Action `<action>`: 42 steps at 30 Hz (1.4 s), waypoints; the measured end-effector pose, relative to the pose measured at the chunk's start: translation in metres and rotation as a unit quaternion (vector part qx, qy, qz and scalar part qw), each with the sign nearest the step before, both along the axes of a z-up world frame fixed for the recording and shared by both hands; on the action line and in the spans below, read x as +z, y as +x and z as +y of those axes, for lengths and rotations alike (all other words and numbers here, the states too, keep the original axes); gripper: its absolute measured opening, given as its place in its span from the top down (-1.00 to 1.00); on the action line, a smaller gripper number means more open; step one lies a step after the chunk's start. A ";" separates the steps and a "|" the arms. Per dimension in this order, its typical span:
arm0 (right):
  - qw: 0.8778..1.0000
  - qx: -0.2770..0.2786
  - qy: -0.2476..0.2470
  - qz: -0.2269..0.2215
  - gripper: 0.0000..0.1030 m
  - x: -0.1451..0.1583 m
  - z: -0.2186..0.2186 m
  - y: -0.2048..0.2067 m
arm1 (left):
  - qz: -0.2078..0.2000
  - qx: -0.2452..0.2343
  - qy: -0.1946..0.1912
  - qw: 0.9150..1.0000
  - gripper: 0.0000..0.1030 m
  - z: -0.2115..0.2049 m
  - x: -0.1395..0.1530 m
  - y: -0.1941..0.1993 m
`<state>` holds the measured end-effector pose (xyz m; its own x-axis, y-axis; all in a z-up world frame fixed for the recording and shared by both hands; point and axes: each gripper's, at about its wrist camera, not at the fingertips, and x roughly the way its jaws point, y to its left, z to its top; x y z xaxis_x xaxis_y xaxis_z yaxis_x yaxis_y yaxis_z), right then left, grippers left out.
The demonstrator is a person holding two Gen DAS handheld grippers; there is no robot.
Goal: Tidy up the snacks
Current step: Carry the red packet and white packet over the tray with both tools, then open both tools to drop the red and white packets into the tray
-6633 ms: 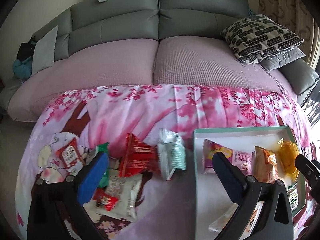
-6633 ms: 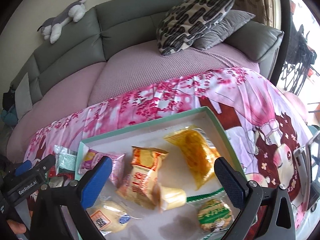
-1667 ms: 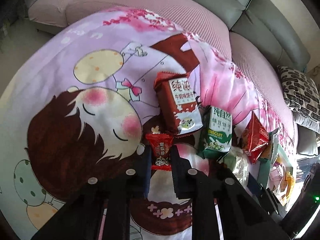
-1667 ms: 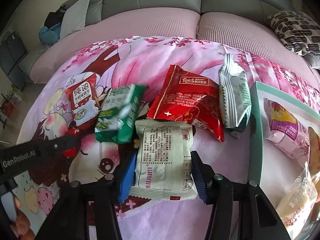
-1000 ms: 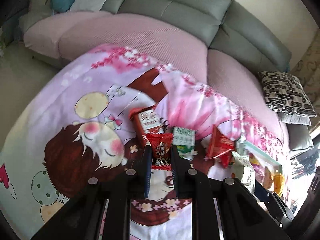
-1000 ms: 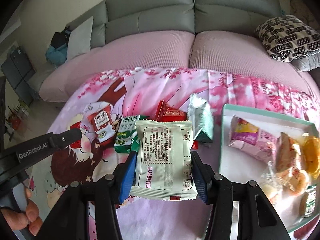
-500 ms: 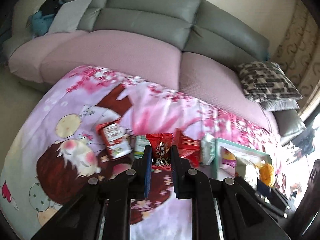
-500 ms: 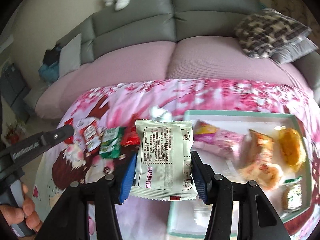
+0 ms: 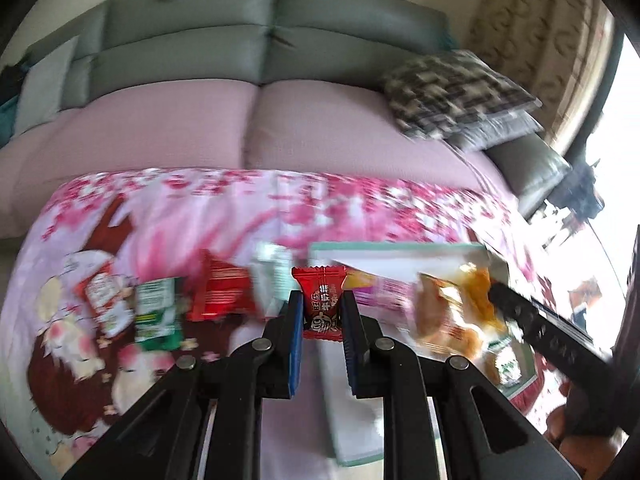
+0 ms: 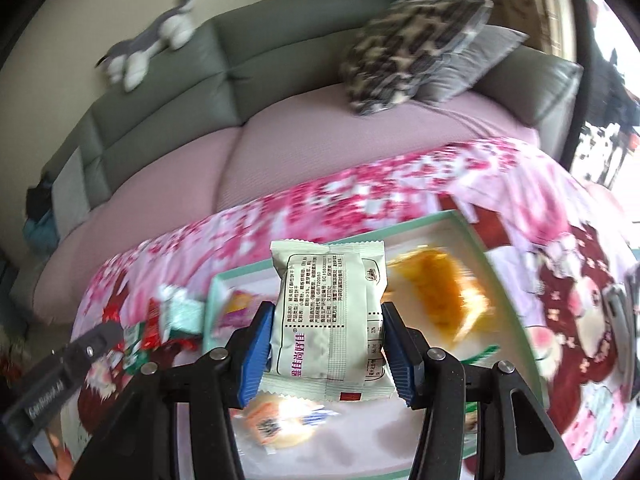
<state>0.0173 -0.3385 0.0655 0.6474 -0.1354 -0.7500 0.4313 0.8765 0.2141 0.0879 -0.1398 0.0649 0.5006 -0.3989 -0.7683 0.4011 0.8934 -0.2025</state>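
Holding 2 snacks above the flowered cloth, 1 in each gripper, beside and over the tray.

My left gripper (image 9: 321, 312) is clamped narrow on a small red candy packet (image 9: 320, 300), which stands upright between the blue pads; behind it I see the green-rimmed tray (image 9: 384, 246) to the right and 4 loose packets on the pink blanket (image 9: 208, 208): a red-white one (image 9: 105, 304), a green one (image 9: 155, 312), a red one (image 9: 222, 296) and a pale mint one (image 9: 272, 276); my right gripper (image 10: 327, 354) grips a pale green printed packet (image 10: 328, 316) by its 2 sides, and the packet hangs over the tray (image 10: 476, 236); in the tray lie an orange cake in clear wrap (image 10: 444, 292), a purple packet (image 10: 236, 308) and a round pastry (image 10: 280, 424); the view is blurred.
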 end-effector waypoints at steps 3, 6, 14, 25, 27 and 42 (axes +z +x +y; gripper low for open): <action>1.000 -0.027 -0.002 0.001 -0.07 0.001 -0.022 -0.008 | 0.001 -0.027 0.013 1.000 0.64 -0.023 -0.004 -0.005; 0.999 -0.044 0.002 0.000 -0.07 0.000 -0.037 -0.015 | 0.004 -0.048 0.026 0.999 0.64 -0.041 -0.011 -0.008; 0.999 -0.049 0.014 0.020 -0.07 -0.021 -0.051 -0.009 | 0.024 -0.061 0.060 0.996 0.64 -0.066 -0.042 -0.003; 0.999 -0.027 0.013 0.038 -0.07 -0.039 -0.041 0.003 | 0.036 -0.058 0.065 0.996 0.64 -0.073 -0.060 0.004; 0.999 -0.025 0.014 0.038 -0.07 -0.040 -0.040 0.004 | 0.038 -0.057 0.065 0.996 0.64 -0.073 -0.062 0.005; 0.999 -0.023 0.017 0.041 -0.07 -0.041 -0.042 0.005 | 0.048 -0.049 0.061 0.996 0.30 -0.070 -0.060 0.005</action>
